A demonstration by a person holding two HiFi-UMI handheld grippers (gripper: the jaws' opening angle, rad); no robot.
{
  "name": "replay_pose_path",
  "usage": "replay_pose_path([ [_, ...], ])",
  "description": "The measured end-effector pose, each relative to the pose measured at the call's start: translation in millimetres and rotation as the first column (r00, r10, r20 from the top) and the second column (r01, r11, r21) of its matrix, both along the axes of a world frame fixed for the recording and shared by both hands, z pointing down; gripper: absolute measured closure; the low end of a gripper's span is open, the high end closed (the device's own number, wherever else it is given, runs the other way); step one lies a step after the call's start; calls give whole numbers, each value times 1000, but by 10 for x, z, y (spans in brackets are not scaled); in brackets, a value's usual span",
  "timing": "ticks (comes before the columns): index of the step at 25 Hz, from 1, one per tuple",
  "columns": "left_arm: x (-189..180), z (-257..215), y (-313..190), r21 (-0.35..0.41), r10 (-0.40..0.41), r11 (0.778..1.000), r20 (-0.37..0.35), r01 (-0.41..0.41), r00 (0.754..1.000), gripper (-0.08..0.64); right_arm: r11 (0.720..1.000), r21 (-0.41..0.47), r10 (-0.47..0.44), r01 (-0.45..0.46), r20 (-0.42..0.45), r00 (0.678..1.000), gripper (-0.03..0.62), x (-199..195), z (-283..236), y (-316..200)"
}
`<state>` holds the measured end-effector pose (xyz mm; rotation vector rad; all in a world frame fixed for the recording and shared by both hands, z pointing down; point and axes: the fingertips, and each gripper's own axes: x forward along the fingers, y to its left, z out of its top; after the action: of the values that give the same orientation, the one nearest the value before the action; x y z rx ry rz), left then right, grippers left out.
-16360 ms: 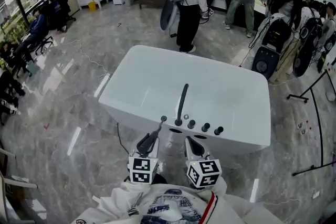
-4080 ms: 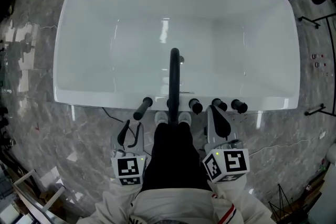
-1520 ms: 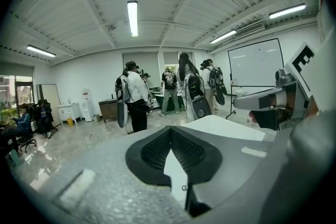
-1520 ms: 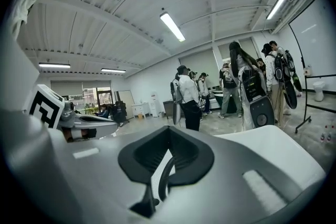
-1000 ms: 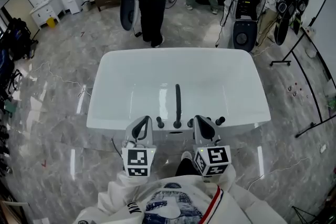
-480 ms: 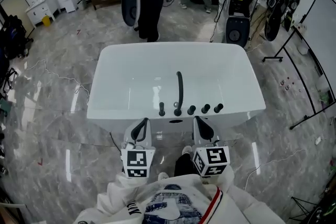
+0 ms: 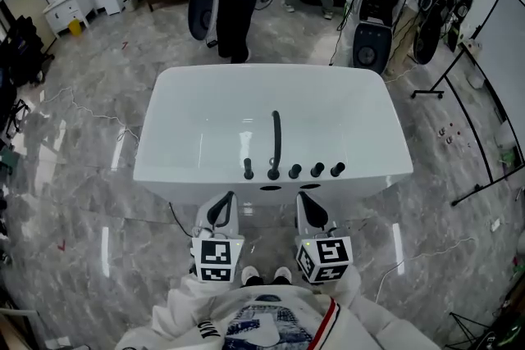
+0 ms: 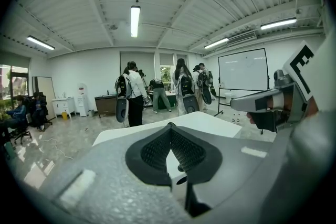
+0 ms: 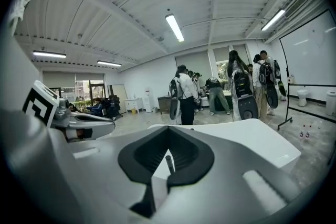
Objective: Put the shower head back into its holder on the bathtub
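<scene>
Head view: shower head (image 7: 248, 168) stands upright at the near rim of the bathtub (image 7: 164, 170), left of the spout (image 7: 275, 135); left gripper (image 7: 225, 202) and right gripper (image 7: 304, 202), fingers pressed together and empty, hang well short; if loosely seated, it could topple with nothing near enough to catch it.

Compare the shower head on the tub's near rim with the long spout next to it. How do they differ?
The shower head is a short stub, while the spout is far longer. The shower head stands at the left end of the row of fittings, and the spout is second from the left. The spout reaches out over the basin of the bathtub, but the shower head sits over the rim alone. Both are black and mounted on the near rim.
</scene>
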<state>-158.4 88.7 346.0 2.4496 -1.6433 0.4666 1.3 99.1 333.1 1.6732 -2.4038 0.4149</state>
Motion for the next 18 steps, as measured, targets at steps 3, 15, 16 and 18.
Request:
replay_pose_path([
  [3, 78, 43, -24, -17, -7, 1000, 11, 7, 1000, 560, 999, -25, -26, 25, -6, 1000, 588, 28, 90, -16],
  [15, 282, -64, 12, 9, -15, 1000, 33, 14, 999, 560, 998, -22, -58, 57, -12, 998, 588, 179, 51, 42],
  [16, 300, -65, 24, 12, -13, 1000, 35, 13, 999, 560, 998, -24, -58, 58, -13, 998, 588, 189, 61, 56],
  [18, 322, -43, 59, 8, -12, 1000, 35, 12, 999, 560, 998, -30, -61, 60, -14, 998, 588, 199, 84, 93],
])
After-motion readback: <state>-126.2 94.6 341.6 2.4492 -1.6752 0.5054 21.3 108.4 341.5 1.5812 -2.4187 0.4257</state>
